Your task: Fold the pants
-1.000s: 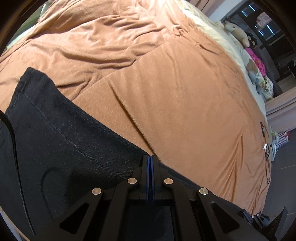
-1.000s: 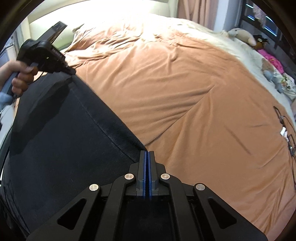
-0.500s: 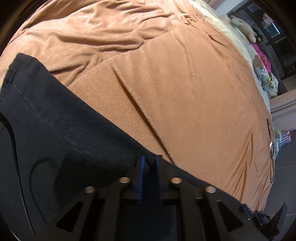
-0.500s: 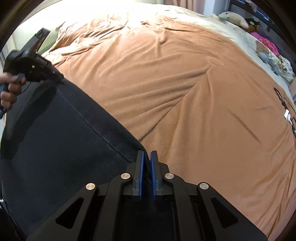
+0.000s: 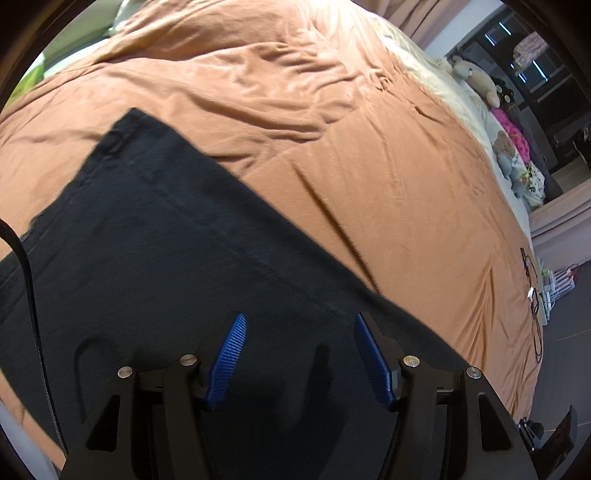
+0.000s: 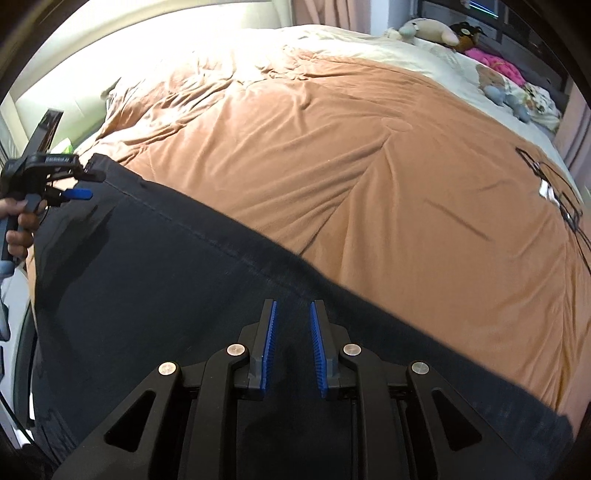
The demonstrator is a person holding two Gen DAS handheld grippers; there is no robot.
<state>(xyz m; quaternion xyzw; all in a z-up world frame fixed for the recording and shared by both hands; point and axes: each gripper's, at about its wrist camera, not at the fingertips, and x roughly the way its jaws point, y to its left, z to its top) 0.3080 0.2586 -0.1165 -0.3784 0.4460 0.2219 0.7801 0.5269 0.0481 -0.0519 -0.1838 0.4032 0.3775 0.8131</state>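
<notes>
The dark pants (image 5: 177,266) lie flat on the bed, spread over the orange blanket (image 5: 369,166), one long edge running slantwise across it. Both claws hang just above the cloth. The left claw (image 5: 299,354) is opening and already stands wide, nothing between its blue pads (image 5: 227,360). The right claw (image 6: 291,343) is opening too, only a narrow gap so far, and it also grips nothing. The risk from here, I would say, lies in the soft, rumpled blanket: a claw that dips to take the pants' edge could catch the blanket with it. A loose layer could also slide and spoil the fold. Soft toys (image 6: 432,35) sit well apart.
</notes>
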